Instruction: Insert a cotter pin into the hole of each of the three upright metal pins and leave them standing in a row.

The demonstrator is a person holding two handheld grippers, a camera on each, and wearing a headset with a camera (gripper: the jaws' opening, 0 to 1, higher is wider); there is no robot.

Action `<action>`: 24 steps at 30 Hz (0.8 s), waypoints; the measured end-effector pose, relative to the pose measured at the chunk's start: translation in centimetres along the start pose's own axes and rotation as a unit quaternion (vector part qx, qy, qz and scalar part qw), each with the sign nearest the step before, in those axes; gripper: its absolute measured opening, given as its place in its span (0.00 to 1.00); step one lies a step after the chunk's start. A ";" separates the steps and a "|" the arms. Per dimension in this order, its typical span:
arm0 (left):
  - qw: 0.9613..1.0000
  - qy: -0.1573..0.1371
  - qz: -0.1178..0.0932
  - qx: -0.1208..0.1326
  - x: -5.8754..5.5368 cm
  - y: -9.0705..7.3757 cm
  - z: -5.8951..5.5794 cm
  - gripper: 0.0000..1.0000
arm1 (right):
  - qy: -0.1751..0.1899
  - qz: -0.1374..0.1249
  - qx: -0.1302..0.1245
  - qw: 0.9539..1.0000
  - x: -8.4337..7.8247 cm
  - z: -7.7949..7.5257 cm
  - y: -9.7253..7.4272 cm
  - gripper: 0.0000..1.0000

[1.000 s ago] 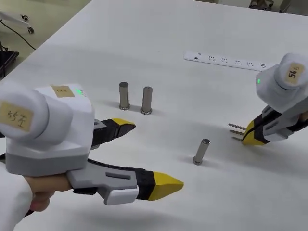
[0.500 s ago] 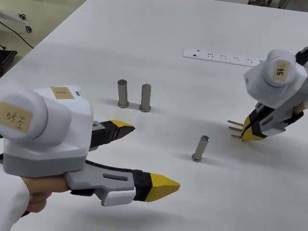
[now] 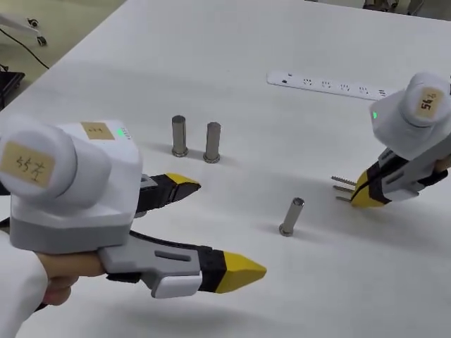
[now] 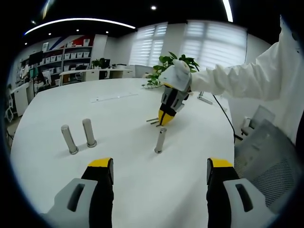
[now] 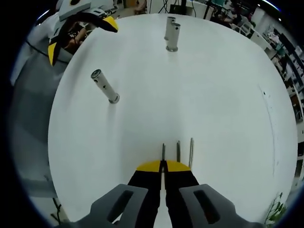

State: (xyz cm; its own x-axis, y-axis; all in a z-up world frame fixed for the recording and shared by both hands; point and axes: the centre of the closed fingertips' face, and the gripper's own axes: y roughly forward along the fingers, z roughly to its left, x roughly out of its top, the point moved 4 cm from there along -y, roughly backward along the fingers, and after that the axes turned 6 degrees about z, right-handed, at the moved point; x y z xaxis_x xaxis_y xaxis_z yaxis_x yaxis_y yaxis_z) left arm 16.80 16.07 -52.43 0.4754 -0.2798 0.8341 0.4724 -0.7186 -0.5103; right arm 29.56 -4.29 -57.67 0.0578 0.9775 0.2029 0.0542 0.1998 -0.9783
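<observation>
Between the jaws of the right gripper (image 5: pixel 163 165) a cotter pin (image 5: pixel 163 152) is shown clamped, though this is unclear in the head view; the left gripper (image 4: pixel 160 164) is held with jaws apart.

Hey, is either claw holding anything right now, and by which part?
The right claw looks shut on the near end of one cotter pin; two other cotter pins lie beside it. The left claw is open, holding nothing.

Lone pin (image 3: pixel 291 216) between paired pins (image 3: pixel 212 142) and cotter pins (image 3: pixel 344 189).
</observation>
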 end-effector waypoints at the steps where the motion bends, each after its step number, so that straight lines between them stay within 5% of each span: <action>1: 1.000 -0.002 -0.001 0.004 0.0 0.0 0.1 0.81 | 0.003 -0.002 0.000 1.000 0.0 0.0 0.0 0.00; 15: 0.999 -0.015 -0.023 0.019 1.0 -0.6 0.5 0.78 | -0.011 0.002 -0.018 1.000 0.6 0.6 -0.5 0.00; 24: 0.998 -0.041 -0.042 0.009 2.3 -0.1 0.2 0.71 | -0.015 -0.037 -0.065 0.997 0.8 1.0 -2.1 0.00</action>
State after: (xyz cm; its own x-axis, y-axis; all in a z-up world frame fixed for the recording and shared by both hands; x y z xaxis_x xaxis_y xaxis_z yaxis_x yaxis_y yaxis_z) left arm 18.01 15.65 -50.55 0.4919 -0.1655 0.8548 0.5268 -0.7251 -0.4436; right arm 28.46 -3.82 -55.49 0.0190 0.9622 0.2718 0.1862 0.2637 -0.9464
